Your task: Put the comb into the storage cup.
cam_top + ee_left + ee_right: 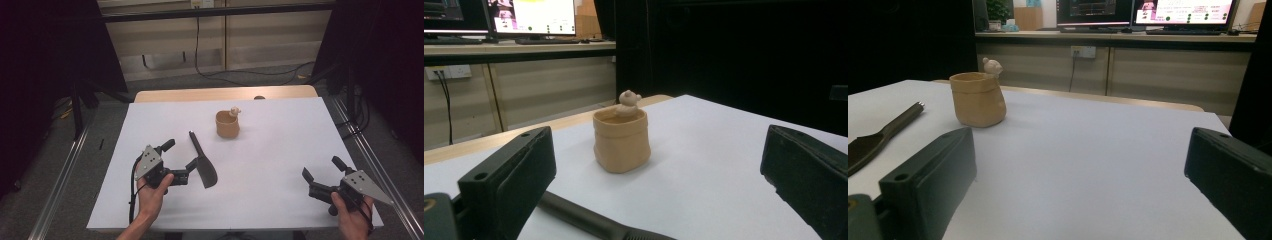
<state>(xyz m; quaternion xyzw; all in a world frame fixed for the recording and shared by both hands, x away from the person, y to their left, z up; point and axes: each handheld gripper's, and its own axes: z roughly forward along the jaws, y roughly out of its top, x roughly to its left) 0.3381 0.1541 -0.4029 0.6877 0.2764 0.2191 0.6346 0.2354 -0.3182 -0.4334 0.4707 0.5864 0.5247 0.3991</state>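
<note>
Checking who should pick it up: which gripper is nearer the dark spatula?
Left. The left gripper sits right beside the spatula; the right gripper is far across the table.

The spatula [202,162] is dark, with a slim straight handle and a broad flat blade. It lies flat on the white table surface, handle end pointing toward the far side, blade toward the person.

The cup [227,124] is tan, sack-shaped and open at the top. It stands upright beyond the spatula, apart from it. A small pale figure sits on its rim.
</note>
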